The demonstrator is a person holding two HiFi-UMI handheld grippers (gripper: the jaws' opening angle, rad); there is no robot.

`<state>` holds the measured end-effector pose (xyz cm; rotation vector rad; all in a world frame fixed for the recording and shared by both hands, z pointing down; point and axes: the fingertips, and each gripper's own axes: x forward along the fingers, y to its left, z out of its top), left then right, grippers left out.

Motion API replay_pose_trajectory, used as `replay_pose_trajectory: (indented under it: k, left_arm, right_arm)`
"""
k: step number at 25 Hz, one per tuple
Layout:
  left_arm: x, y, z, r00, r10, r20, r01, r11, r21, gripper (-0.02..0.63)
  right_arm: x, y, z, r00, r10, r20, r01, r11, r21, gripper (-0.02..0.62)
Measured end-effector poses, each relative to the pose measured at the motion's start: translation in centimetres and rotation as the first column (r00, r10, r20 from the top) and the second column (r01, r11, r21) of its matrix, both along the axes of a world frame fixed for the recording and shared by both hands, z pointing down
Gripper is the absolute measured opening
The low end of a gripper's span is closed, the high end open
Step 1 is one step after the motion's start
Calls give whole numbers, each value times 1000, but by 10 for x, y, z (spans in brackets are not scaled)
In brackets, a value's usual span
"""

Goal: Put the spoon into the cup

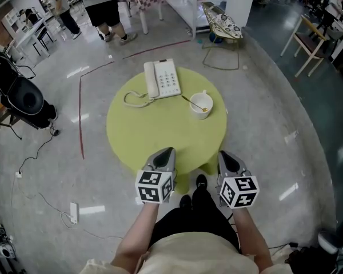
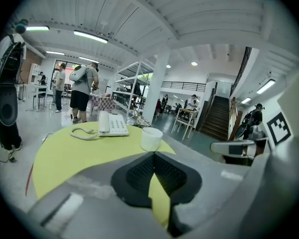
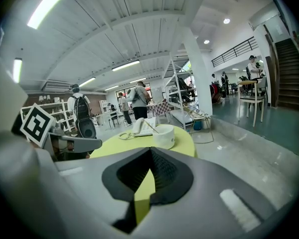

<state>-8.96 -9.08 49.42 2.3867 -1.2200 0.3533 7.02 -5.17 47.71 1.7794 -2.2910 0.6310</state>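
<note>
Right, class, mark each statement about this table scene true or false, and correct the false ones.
1. The spoon sits in the cup, with its handle sticking out. True.
2. The telephone lies to the right of the cup in the head view. False: it lies to the cup's left.
3. The left gripper has its jaws shut on the spoon. False: the jaws are together and hold nothing.
4. The right gripper has its jaws together and holds nothing. True.
5. The table is square and red. False: it is round and yellow-green.
</note>
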Motion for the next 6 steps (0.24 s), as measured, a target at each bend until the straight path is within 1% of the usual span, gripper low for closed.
replay_pose_trajectory:
  k: [6]
  left_arm:
    - [-3,7,-5,1000,6,-2,-6,1000,10,2]
  right_arm:
    - [-5,8,-3,1000,-6,6,6,1000,15,0]
